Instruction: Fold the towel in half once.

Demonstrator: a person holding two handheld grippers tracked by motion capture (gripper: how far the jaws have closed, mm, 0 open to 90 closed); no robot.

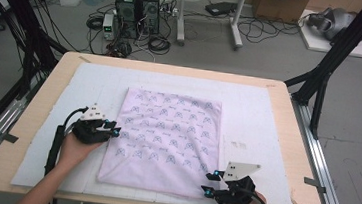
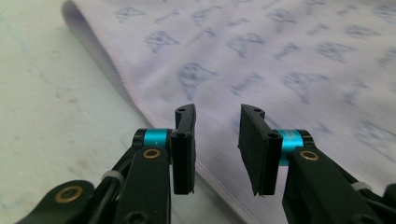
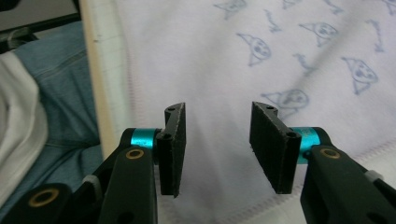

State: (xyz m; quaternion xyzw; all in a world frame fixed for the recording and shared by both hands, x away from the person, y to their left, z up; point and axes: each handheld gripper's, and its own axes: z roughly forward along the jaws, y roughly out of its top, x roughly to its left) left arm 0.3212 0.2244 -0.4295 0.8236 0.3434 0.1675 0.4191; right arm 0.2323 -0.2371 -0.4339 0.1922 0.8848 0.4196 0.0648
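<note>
Jaws of the left gripper (image 1: 115,129) stand apart with nothing between them, poised over the left edge of the folded pink cloth (image 1: 168,138). The right gripper (image 1: 210,182) is likewise parted and empty, at the cloth's near right corner. The cloth lies flat on a white pad (image 1: 258,109) covering the wooden table (image 1: 44,94).
</note>
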